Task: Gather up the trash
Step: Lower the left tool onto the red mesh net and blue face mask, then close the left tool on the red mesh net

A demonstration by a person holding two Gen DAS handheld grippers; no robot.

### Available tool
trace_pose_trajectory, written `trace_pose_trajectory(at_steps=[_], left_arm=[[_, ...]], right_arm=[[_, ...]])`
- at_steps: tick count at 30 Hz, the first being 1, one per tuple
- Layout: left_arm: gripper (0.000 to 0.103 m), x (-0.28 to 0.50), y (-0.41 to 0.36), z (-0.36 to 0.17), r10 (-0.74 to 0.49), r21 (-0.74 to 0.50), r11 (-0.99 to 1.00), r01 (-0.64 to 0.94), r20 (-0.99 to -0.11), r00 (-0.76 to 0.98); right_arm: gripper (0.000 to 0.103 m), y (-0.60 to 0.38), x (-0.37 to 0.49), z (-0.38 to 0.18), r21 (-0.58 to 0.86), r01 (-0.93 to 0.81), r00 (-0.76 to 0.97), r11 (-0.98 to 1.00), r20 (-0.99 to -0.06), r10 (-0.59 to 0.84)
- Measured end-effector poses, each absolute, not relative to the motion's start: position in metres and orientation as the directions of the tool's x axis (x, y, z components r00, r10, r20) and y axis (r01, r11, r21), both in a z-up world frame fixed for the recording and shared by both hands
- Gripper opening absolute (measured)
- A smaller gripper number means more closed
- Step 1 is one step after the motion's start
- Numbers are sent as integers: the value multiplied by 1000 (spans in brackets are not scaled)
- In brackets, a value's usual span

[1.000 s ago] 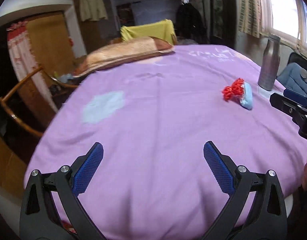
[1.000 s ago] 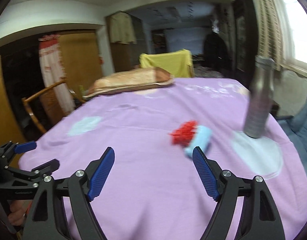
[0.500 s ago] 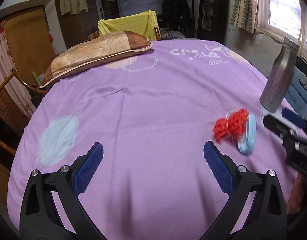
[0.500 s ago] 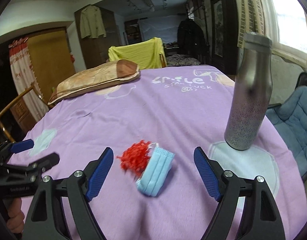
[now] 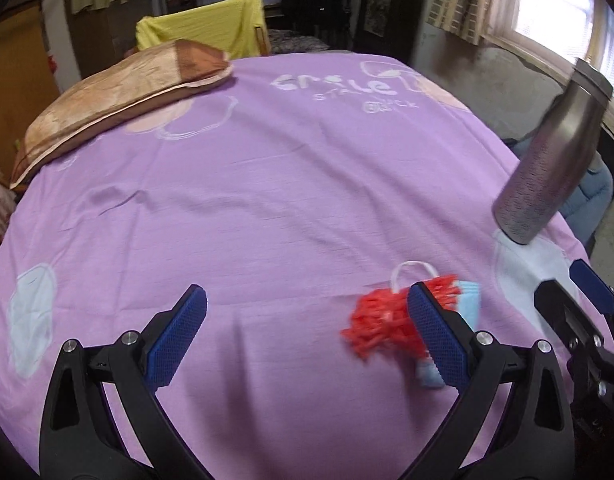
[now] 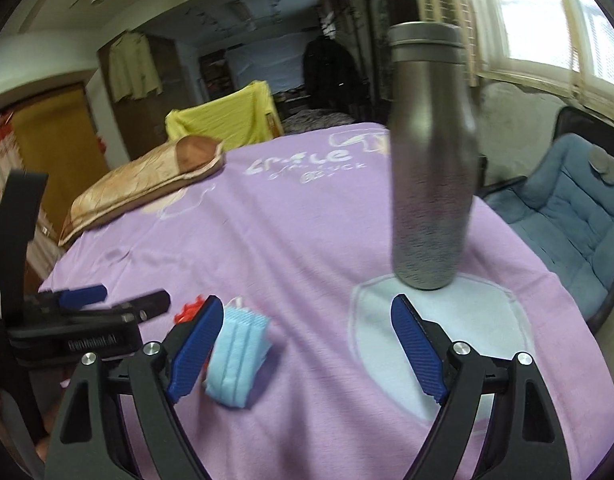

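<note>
Nothing is collected yet: the mask point(image 6: 237, 354) and red scrap point(image 5: 381, 326) are lying on the bed point(image 5: 291, 184), lower frame. Your left gripper point(image 5: 303, 332) and right gripper point(image 6: 305, 344) are hovering, fingers spread, empty.

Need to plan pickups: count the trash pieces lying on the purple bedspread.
2, touching each other: a red frilly scrap and a folded blue face mask, both near the metal bottle.

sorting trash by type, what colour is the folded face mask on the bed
Light blue, with a white ear loop; the face mask shows best in the right wrist view.
</note>
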State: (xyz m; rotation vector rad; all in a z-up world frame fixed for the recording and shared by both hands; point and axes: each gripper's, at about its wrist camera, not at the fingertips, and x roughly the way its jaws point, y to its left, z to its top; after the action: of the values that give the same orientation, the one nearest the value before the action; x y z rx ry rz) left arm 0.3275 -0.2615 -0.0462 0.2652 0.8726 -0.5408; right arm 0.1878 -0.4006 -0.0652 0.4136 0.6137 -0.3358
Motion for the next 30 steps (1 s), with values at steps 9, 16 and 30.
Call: trace_pose_trajectory(at_steps=[9, 16, 30], left_arm=[[98, 327, -282, -80, -347, 40, 785, 618, -798, 493], [98, 335, -252, -68, -293, 65, 851, 521, -764, 575], [98, 313, -269, -74, -263, 211, 796, 567, -724, 638]], right_arm=[[85, -415, 172, -59, 278, 489, 776, 827, -571, -267], [85, -405, 181, -62, 268, 436, 779, 859, -590, -211], [85, -405, 179, -62, 318, 410, 792, 855, -588, -161]])
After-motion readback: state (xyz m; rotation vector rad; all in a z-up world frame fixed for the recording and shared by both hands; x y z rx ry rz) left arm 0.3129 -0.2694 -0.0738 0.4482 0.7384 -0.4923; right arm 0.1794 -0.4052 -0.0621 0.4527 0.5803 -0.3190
